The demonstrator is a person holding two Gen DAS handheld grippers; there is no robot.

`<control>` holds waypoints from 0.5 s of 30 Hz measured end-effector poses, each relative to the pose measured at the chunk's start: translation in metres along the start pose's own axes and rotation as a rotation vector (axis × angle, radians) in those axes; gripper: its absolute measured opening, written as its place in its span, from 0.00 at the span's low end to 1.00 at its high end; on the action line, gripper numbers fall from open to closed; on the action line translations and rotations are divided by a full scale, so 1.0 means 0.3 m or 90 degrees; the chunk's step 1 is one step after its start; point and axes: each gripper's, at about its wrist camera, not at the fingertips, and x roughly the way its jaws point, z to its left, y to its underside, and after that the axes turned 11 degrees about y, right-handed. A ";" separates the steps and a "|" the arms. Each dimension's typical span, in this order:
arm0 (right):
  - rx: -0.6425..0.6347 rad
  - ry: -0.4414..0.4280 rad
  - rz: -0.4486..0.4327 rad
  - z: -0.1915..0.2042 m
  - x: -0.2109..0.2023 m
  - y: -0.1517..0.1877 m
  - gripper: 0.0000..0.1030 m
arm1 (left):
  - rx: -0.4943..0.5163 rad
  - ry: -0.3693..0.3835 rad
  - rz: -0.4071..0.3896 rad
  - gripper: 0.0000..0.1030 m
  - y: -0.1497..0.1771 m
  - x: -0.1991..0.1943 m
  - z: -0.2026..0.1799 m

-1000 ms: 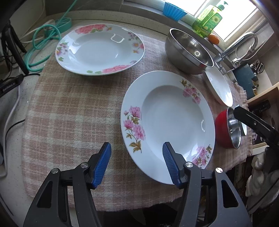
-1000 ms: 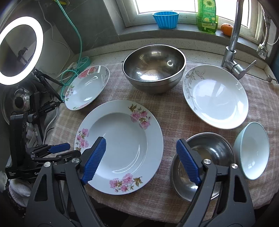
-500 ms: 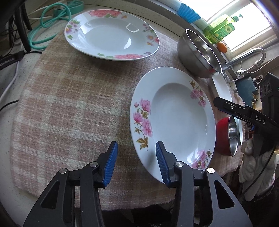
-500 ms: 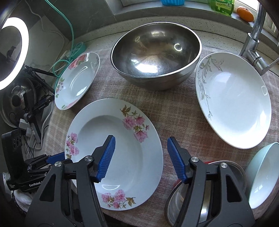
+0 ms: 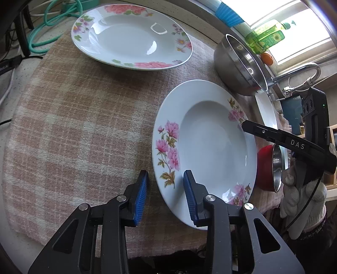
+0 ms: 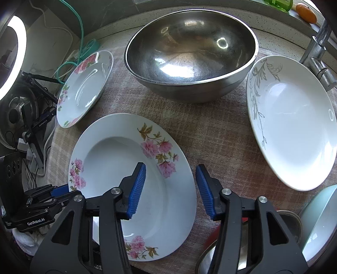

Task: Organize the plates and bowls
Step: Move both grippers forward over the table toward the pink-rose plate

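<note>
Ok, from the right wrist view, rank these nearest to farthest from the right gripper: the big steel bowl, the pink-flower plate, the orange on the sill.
1. Pink-flower plate: its right rim sits between the fingers of the right gripper.
2. Big steel bowl: straight ahead, past the plate.
3. Orange: far right, up on the windowsill.

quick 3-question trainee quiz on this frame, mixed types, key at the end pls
1. True or false: the left gripper is already shut on the pink-flower plate.
2. Which rim does the right gripper straddle?
A. steel mixing bowl
B. pink-flower plate
C. grey-vine plate
3. Fill in: the checked cloth carries ___ white plates.

Key
1. False: both jaws stand open, one on each side of the plate's near rim.
2. B
3. Three, counting the rose-rimmed plate.
</note>
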 end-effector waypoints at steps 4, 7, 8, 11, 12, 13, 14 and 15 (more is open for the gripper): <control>-0.015 0.012 0.003 0.014 0.008 0.002 0.50 | 0.004 0.011 0.006 0.24 -0.008 0.010 -0.007; -0.021 0.021 0.002 0.027 0.008 0.004 0.50 | 0.007 0.011 0.006 0.24 -0.010 0.013 -0.012; -0.022 0.023 0.002 0.027 0.006 0.004 0.50 | 0.006 0.011 0.006 0.24 -0.009 0.013 -0.014; -0.025 0.031 0.004 0.034 0.004 0.006 0.50 | 0.010 0.006 0.008 0.24 -0.009 0.015 -0.024; -0.029 0.035 0.005 0.038 0.003 0.007 0.50 | 0.010 0.005 0.008 0.24 -0.008 0.015 -0.025; -0.033 0.037 0.005 0.044 0.003 0.008 0.50 | 0.009 0.005 0.008 0.24 -0.005 0.012 -0.022; -0.037 0.039 0.005 0.052 0.003 0.008 0.50 | 0.009 0.004 0.007 0.24 -0.002 0.011 -0.022; -0.040 0.041 0.005 0.055 0.003 0.011 0.50 | 0.010 0.003 0.007 0.24 0.005 0.004 -0.018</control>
